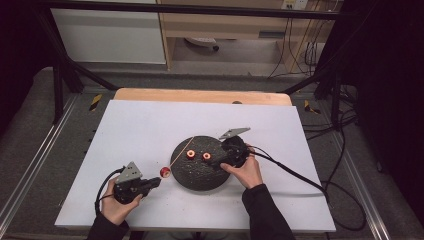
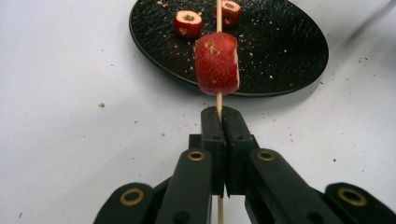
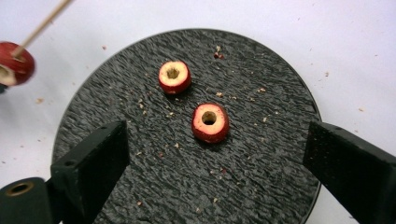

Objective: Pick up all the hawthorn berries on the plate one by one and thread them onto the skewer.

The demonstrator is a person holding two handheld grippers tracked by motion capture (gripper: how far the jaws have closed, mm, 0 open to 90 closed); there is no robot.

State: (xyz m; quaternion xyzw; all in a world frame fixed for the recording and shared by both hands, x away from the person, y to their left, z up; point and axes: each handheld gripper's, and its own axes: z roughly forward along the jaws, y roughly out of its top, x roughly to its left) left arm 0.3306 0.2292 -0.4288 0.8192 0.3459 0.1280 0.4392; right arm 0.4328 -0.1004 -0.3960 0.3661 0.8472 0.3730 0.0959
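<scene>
Red, cored fruit pieces sit at the centre of this scene: 1 piece (image 2: 217, 64) is threaded on a thin wooden skewer (image 2: 219, 103), and the left gripper (image 2: 219, 122) is clenched on that skewer just below the fruit. In the high view the left gripper (image 1: 150, 184) is at the near left of the white bench (image 1: 140, 125), with the skewered piece (image 1: 165, 172) just off the rim of a round black plate (image 1: 200, 177) and the skewer (image 1: 181, 151) slanting up over the plate's left part.

2 more cored pieces lie on the plate, apart from each other. In the right gripper view the nearer one (image 3: 210, 122) lies between the 2 spread jaws of the right gripper (image 3: 215, 158), which is released and touching nothing; the farther piece (image 3: 174, 76) lies beyond it, toward the skewered piece (image 3: 16, 63) at the left edge of that view. The high view shows the right gripper (image 1: 216, 162) over the plate's right side, held in a person's hand (image 1: 247, 172), its jaws pointing at the 2 loose pieces (image 1: 190, 154) (image 1: 206, 156). Small reddish crumbs (image 3: 219, 53) dot the plate and the bench around it.
</scene>
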